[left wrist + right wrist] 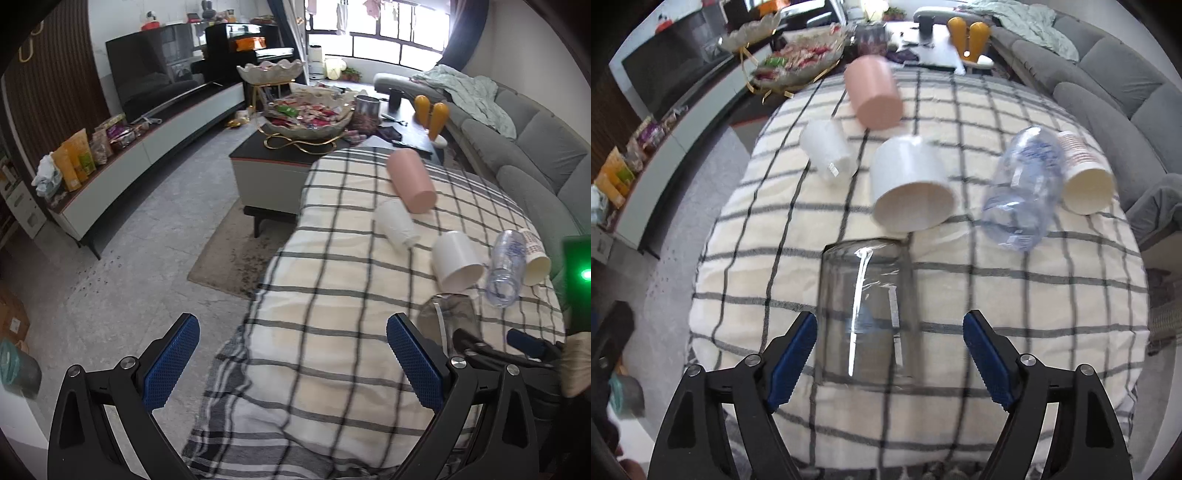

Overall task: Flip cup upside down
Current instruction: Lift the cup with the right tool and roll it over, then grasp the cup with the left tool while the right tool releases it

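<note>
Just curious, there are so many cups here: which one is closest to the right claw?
The clear glass cup, standing between the open right claw fingers. The white, pink and paper cups sit farther back.

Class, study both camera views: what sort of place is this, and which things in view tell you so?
Most likely a home living room. A grey sofa lines one side, a television stands on a long low cabinet, and a coffee table carries a snack bowl.
</note>
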The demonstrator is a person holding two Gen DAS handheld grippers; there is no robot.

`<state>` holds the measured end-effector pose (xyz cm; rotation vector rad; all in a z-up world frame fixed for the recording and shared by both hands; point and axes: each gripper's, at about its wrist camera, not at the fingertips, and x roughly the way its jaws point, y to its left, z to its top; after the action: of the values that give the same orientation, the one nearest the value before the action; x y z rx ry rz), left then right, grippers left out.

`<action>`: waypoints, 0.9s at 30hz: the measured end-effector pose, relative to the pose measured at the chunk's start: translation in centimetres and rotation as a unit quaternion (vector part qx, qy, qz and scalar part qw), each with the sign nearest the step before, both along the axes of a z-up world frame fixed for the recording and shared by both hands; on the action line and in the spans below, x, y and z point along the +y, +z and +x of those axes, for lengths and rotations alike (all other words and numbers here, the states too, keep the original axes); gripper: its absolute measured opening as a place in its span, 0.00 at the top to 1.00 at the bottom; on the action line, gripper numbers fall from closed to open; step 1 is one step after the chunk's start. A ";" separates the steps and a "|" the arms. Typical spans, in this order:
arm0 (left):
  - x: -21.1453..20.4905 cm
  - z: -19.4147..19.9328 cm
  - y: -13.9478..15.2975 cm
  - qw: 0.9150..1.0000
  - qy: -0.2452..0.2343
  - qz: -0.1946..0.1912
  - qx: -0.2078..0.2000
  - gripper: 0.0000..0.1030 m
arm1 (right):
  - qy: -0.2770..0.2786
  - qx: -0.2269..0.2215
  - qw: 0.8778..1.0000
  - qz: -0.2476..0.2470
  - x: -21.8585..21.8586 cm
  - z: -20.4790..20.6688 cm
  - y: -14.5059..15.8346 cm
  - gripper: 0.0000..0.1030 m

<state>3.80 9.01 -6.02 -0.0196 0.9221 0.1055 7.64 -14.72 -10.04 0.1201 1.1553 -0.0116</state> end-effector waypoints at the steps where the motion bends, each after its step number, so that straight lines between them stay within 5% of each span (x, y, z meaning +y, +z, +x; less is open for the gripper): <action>1: -0.7 0.2 0.0 1.000 -0.003 -0.003 0.008 0.00 | -0.009 -0.005 1.000 0.002 -1.0 -0.4 0.7 0.20; 9: -6.7 3.5 -1.1 0.993 -0.050 -0.034 0.100 0.00 | -0.091 -0.015 0.996 0.002 -9.4 -3.1 3.9 0.15; 12: -9.4 5.3 -2.2 0.983 -0.074 -0.061 0.155 0.00 | -0.123 -0.009 0.992 0.002 -12.0 -3.4 4.5 0.13; 19: -14.7 8.5 -4.9 0.955 -0.108 -0.029 0.273 0.00 | -0.163 0.013 0.986 0.019 -16.1 -1.9 3.9 0.11; 27: -16.7 12.1 -8.6 0.917 -0.093 -0.002 0.388 0.00 | -0.175 0.041 0.982 0.052 -17.6 0.6 2.3 0.11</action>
<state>15.87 -7.71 -14.61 0.1159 1.7148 -0.0762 8.21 -32.27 -7.73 0.4185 1.2040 -0.2700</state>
